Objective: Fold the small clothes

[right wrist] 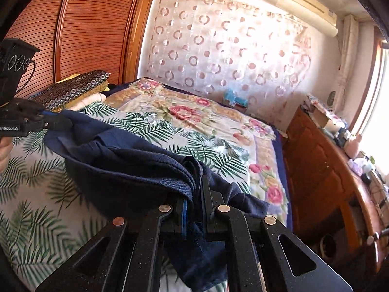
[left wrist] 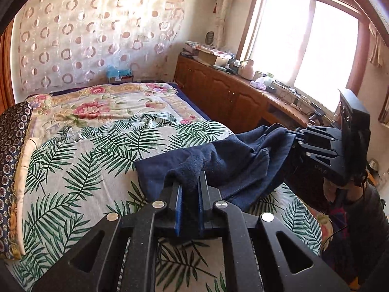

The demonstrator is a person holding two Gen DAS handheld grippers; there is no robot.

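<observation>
A dark navy garment (left wrist: 231, 160) hangs slack between my two grippers above the bed. My left gripper (left wrist: 190, 182) is shut on one bunched end of it. My right gripper (right wrist: 195, 187) is shut on the other end, with folds of the garment (right wrist: 126, 168) sagging between and a tail hanging below the jaws. In the left wrist view the right gripper (left wrist: 295, 136) shows at the right, clamped on the cloth. In the right wrist view the left gripper (right wrist: 52, 120) shows at the far left, clamped on the cloth.
The bed has a palm-leaf sheet (left wrist: 80, 170) and a floral quilt (left wrist: 116, 107) behind it. A patterned dark pillow (left wrist: 12, 146) lies at the bed's left. A cluttered wooden cabinet (left wrist: 231, 95) runs under the window on the right. A wooden wardrobe (right wrist: 85, 29) stands behind.
</observation>
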